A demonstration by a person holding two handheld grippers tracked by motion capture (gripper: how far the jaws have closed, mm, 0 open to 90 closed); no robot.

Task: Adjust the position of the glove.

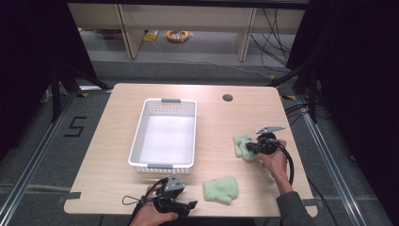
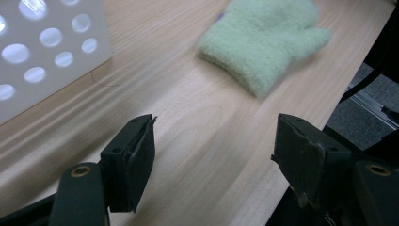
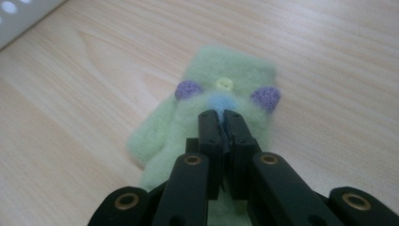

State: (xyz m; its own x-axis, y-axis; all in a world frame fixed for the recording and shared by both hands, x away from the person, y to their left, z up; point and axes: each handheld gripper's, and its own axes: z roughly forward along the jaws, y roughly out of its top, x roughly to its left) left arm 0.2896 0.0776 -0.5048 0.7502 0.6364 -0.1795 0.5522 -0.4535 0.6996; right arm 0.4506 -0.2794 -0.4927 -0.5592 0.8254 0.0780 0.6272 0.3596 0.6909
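A light green mitten (image 1: 243, 142) with purple ears, a yellow button and a blue patch (image 3: 226, 70) lies flat on the right side of the table. My right gripper (image 1: 249, 147) (image 3: 222, 117) rests on it with its jaws pressed together, pinching a fold of fabric by the blue patch. A second green mitten (image 1: 221, 189) (image 2: 263, 40) lies plain side up near the front edge. My left gripper (image 1: 190, 205) (image 2: 214, 160) hovers just left of that mitten, open, with bare table between its jaws.
A white perforated basket (image 1: 162, 165) (image 2: 42, 52) stands at the table's middle left, and its corner (image 3: 19, 14) shows in the right gripper view. A round cable hole (image 1: 227, 98) sits at the back. The table's front edge runs close to my left gripper.
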